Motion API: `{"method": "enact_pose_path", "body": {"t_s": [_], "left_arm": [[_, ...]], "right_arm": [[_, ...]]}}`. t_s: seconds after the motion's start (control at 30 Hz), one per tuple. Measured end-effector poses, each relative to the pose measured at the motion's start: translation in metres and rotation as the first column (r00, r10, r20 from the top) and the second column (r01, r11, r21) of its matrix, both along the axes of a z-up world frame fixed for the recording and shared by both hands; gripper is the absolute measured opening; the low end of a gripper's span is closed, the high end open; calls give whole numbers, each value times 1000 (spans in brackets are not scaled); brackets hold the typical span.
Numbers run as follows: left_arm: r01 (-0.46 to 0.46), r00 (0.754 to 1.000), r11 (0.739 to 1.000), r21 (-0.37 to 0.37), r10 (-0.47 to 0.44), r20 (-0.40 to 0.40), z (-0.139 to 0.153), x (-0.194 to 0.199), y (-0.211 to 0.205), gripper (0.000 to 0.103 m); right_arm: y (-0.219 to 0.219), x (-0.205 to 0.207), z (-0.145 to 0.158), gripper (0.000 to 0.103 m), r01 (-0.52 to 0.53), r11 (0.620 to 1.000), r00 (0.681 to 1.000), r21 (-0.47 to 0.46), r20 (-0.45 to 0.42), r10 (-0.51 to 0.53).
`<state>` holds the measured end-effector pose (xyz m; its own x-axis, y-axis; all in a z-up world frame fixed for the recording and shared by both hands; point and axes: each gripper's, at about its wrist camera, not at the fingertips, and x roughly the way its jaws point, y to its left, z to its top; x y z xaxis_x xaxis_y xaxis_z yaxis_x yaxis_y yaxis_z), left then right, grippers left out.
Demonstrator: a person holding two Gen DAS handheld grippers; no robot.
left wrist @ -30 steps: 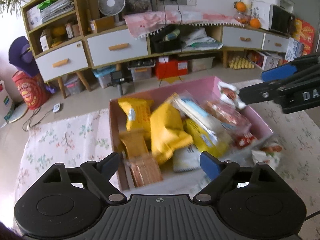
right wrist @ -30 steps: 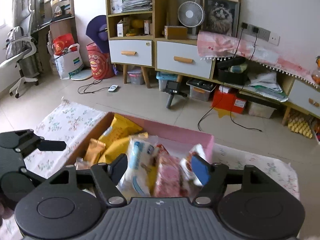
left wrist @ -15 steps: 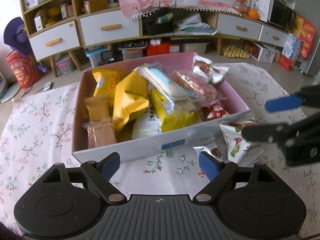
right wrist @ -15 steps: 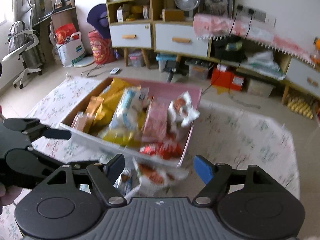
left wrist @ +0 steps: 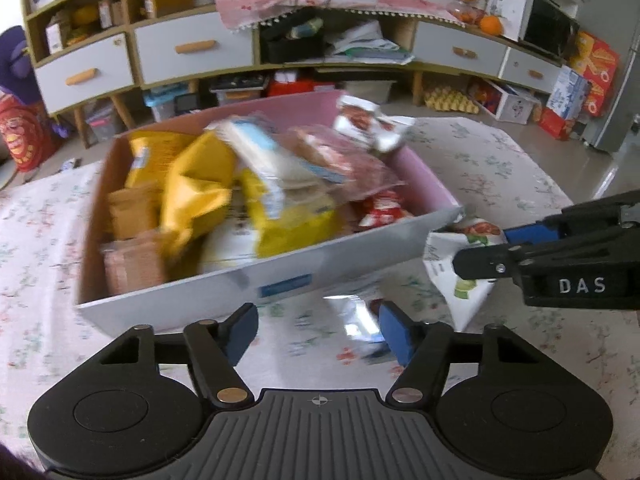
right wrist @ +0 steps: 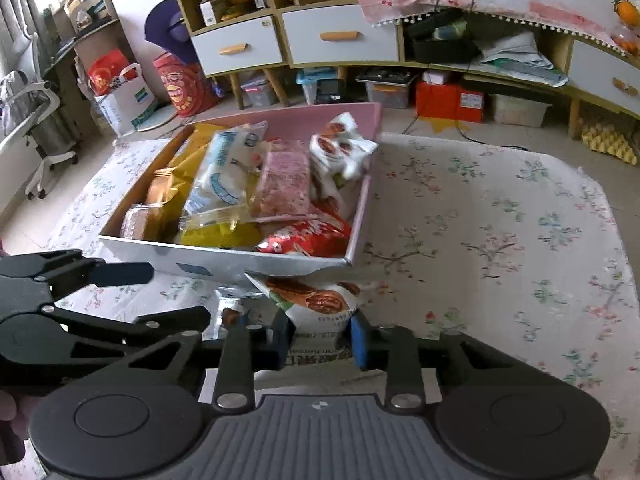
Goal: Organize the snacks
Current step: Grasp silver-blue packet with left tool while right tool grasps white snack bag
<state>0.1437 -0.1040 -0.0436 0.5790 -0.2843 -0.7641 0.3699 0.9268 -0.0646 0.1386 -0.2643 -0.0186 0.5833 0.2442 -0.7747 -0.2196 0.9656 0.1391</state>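
Observation:
A pink-lined box (left wrist: 424, 172) (right wrist: 364, 196) on the floral cloth holds several snack packs, yellow, white-blue, pink and red. My right gripper (right wrist: 320, 338) is shut on a white nut snack bag (right wrist: 320, 304) just in front of the box's near right corner; the bag also shows in the left wrist view (left wrist: 460, 268) between the right gripper's fingers (left wrist: 480, 262). My left gripper (left wrist: 318, 330) is open and empty, low over the cloth in front of the box, with a shiny silver packet (left wrist: 356, 316) lying between its fingertips. The left gripper shows at the left of the right wrist view (right wrist: 160, 292).
The box stands on a table with a floral cloth (right wrist: 500, 240). Beyond it are low cabinets with drawers (right wrist: 340, 36), storage bins and red bags on the floor (right wrist: 184, 84), and an office chair (right wrist: 32, 120) at the far left.
Both grippers dropped lower in front of the box. The right gripper closed on the white nut bag, which was lying loose beside the box before.

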Motion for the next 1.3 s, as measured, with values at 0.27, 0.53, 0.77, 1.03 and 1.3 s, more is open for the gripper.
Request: {"method": "enact_pose_path", "body": {"t_s": [0.27,0.53,0.77,1.03,1.3], "left_arm": [[-2,1000,998,60,1,18,-11,2,-25,24],[1,1000,997,76,-3,25,-9,-2,-19,19],[11,999,998,57,-14,44,8,-13,1,19],[-20,991,999,28,16,134,48,-11,33,19],[-116,981,992,43,108,160,52,34,55,19]], "right_arm": [[-5,1,-3,12,-6,1000,1000,-17,-15,6],[2,6,-13,19,-5,998,1000,-56,-15,5],[3,-6,3,14,-28,998,1000,-58,7,29],[8,-3,39,14,0,1000,997,-24,74,2],[43,42,56,15,-3,999,992,-41,128,8]]}}
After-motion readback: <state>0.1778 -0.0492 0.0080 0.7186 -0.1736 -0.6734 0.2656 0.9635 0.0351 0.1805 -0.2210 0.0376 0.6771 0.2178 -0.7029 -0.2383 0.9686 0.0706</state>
